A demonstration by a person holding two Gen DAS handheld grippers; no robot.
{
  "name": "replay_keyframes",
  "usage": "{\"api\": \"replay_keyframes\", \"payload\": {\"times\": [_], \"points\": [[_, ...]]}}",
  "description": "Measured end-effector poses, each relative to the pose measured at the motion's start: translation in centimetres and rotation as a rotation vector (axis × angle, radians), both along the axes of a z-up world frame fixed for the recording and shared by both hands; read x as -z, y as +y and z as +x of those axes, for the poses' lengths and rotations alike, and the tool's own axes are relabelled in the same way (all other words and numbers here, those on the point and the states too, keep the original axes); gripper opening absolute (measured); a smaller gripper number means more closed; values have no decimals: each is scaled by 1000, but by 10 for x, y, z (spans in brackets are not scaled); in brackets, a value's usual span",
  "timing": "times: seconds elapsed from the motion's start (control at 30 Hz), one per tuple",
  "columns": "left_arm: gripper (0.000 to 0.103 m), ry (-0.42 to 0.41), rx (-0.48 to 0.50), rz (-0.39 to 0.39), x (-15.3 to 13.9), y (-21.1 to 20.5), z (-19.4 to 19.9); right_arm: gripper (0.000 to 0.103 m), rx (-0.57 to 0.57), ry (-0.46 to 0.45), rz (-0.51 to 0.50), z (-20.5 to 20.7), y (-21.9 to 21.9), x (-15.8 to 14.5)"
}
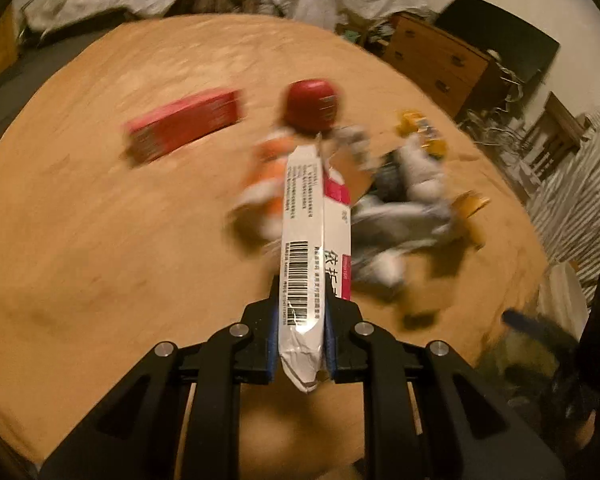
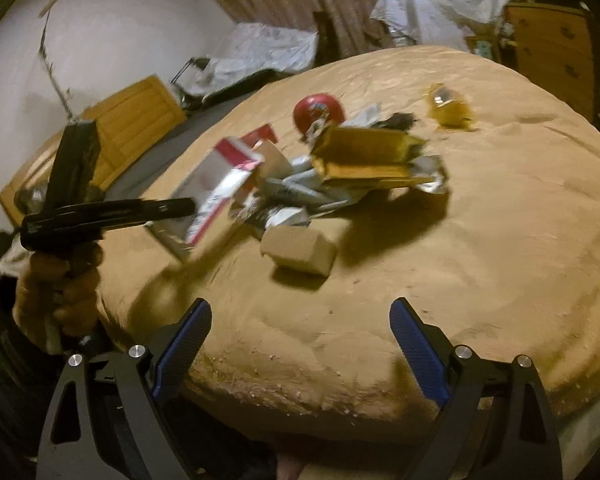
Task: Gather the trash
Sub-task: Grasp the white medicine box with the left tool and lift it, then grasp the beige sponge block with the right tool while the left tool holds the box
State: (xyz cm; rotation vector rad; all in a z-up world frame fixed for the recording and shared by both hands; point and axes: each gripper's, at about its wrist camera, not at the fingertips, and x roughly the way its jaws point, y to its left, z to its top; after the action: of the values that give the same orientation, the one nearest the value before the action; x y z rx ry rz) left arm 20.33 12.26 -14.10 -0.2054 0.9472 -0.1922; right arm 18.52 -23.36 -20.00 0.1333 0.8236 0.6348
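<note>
My left gripper (image 1: 300, 300) is shut on a flattened white and pink medicine box (image 1: 314, 240) with a barcode, held above the tan round table (image 1: 100, 240). In the right wrist view the same box (image 2: 216, 196) hangs from the left gripper (image 2: 188, 206) at the left. My right gripper (image 2: 300, 308) is open and empty over the table's near edge. A pile of trash (image 2: 340, 176) lies mid-table: gold wrappers (image 2: 364, 148), silver foil, a small cardboard box (image 2: 300, 254), a red round tin (image 2: 318, 110) and a yellow wrapper (image 2: 448, 104).
A red box (image 1: 184, 124) lies on the table left of the pile. A wooden drawer chest (image 1: 436, 64) and cables stand behind the table on the right. A wooden crate (image 2: 132, 128) and plastic-covered items stand to the left. Striped fabric (image 1: 580, 184) shows at the right.
</note>
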Motion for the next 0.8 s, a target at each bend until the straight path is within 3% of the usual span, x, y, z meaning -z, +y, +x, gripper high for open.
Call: {"api": "replay_keyframes", "payload": {"times": [0.1,0.17,0.2,0.33,0.43,0.5,0.57,0.63,0.8], "points": [[19,70,-58,28,22,40,-1,91,-55,-23,-57,4,17,3],[34,79,-98,61,26,57,-4,91,-92,-58,-111,8,29,2],[46,65,-112,76,23,61,-7,91,-113,-77,-136,11,34,0],[80,-47,-158,173,4,56,-15,91,-198,-155,-269,27,54,-6],[87,-102,-126,219,-2,39,-15,91,-276,-196,-349,38,66,-9],[87,-93,-66,297,6,22,-8,88,-328,-201,-378,44,72,-9],[87,-77,-29,347,18,12,-1,77,-367,-194,-406,48,78,-8],[87,-80,-30,339,23,13,1,71,-390,-190,-435,50,82,-4],[87,-82,-42,324,20,33,-7,70,-409,-179,-463,55,90,6]]}}
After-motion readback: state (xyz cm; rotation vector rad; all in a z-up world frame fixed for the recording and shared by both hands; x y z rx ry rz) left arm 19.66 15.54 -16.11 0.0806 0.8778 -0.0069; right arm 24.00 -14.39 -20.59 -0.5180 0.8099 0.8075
